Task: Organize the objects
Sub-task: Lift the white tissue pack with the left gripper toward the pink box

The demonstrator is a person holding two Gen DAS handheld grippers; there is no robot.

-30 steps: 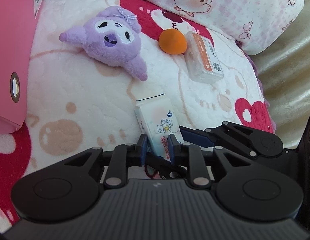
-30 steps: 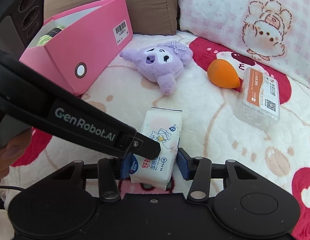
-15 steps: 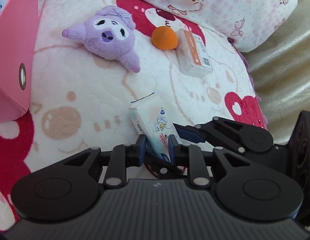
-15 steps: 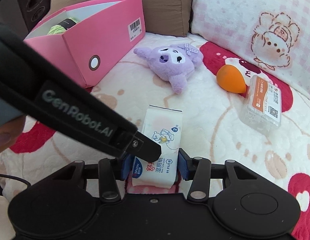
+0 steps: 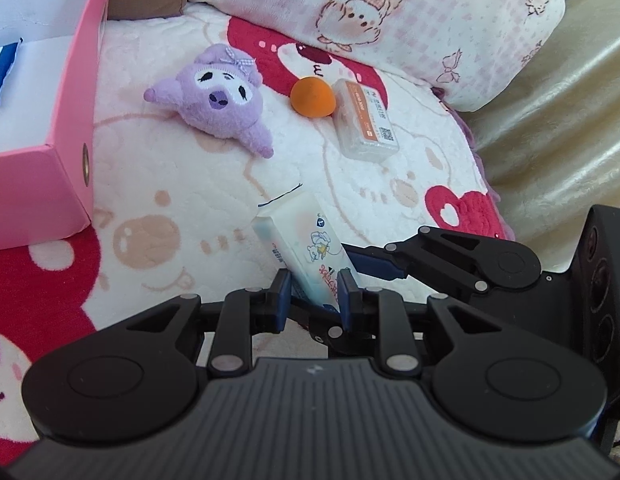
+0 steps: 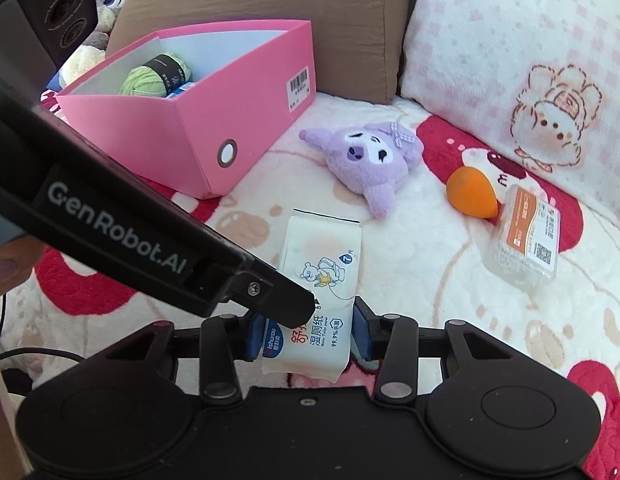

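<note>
A white wet wipe pack (image 6: 322, 264) with a bear drawing hangs tilted just above the pink blanket, and both grippers have it. My left gripper (image 5: 314, 292) is shut on its near end across the thin sides. Its black arm (image 6: 122, 228) crosses the right wrist view from the left. My right gripper (image 6: 308, 334) spans the pack's width, its jaws closing with both blue pads against the pack's edges. One of its fingers (image 5: 374, 266) reaches in from the right in the left wrist view. The open pink box (image 6: 238, 120) stands at the back left.
Green yarn (image 6: 156, 76) and a blue packet (image 5: 0, 68) lie in the box. A purple plush (image 6: 370, 160), an orange sponge (image 6: 470, 192) and a clear box with an orange label (image 6: 522, 236) lie on the blanket. Pillows (image 6: 530, 60) line the back. A beige cover (image 5: 570, 120) drops off at the right.
Both grippers have risen with the pack, which has lifted off the blanket. The right jaws have drawn in against its sides. More of the pink box's inside shows.
</note>
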